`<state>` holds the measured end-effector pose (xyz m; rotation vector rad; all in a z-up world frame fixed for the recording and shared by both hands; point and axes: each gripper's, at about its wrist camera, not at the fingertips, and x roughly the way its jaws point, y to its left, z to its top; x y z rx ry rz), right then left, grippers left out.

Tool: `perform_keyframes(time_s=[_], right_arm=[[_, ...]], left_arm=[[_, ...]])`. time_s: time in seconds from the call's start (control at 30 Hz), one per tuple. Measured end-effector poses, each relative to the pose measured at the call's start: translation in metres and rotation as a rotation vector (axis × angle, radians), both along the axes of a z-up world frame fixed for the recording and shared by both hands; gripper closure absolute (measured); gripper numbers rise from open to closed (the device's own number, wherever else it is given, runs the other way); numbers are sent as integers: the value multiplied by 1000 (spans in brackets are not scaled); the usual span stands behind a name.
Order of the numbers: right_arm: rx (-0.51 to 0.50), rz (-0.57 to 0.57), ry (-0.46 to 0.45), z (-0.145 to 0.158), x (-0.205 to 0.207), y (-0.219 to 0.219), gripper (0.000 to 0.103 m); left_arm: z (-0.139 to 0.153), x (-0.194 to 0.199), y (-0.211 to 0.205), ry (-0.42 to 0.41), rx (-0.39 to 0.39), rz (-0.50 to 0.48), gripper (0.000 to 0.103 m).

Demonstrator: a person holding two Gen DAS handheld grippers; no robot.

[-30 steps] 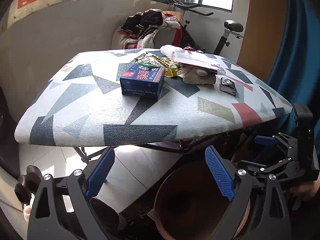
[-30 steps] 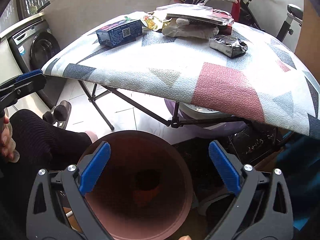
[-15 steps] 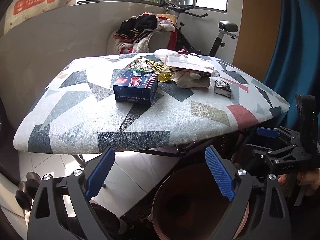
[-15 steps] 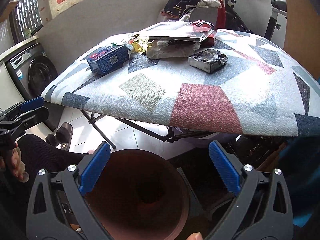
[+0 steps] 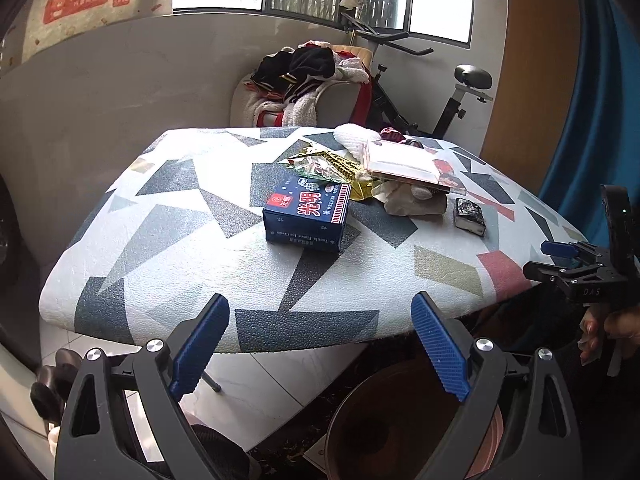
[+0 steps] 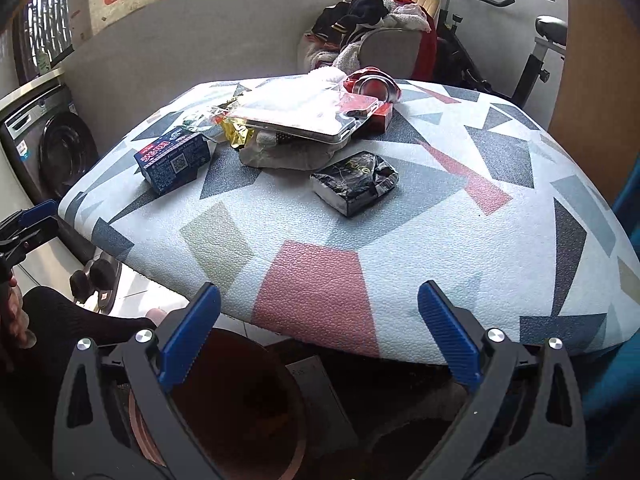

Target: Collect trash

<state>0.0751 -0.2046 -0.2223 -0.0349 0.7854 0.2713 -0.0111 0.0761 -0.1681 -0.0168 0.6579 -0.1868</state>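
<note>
Trash lies on a patterned table: a blue carton, a black crumpled wrapper, a gold foil bag, a crumpled tissue and a clear plastic pack. A brown bin stands on the floor under the table's near edge. My left gripper is open and empty, just before the near edge. My right gripper is open and empty, low at the table edge above the bin.
A red tin lies behind the plastic pack. A chair piled with clothes and an exercise bike stand behind the table. A washing machine is at the left. A blue curtain hangs at the right.
Both grippers have risen from over the bin toward the table top; the table now fills more of each view. Both stay open and empty.
</note>
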Motion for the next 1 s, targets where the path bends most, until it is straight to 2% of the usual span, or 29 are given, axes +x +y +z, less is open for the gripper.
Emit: perform_keyframes(time_s=[0.17, 0.27, 0.4, 0.53, 0.67, 0.77, 0.87, 0.93, 1.0], right_arm=[[-46, -5, -7, 3, 24, -19, 6], [-39, -16, -5, 5, 41, -27, 7], [72, -80, 67, 0, 67, -35, 18], [159, -127, 108, -6, 88, -26, 20], [204, -196, 150, -11, 114, -8, 24], [145, -236, 169, -13, 130, 9, 26], [-4, -225, 175, -15, 141, 30, 29], [-73, -189, 162, -16, 141, 37, 39], [-84, -168, 160, -15, 136, 36, 52]], left_arm=[[6, 16, 11, 0, -3, 18, 13], [8, 25, 16, 6, -17, 28, 13], [7, 36, 19, 9, -28, 36, 13], [3, 45, 19, 19, -29, 37, 13], [-3, 53, 18, 41, -32, 36, 13], [-4, 57, 15, 44, -29, 27, 13], [-4, 60, 13, 43, -23, 21, 13], [-4, 63, 12, 45, -20, 19, 13], [-5, 68, 11, 53, -18, 17, 12]])
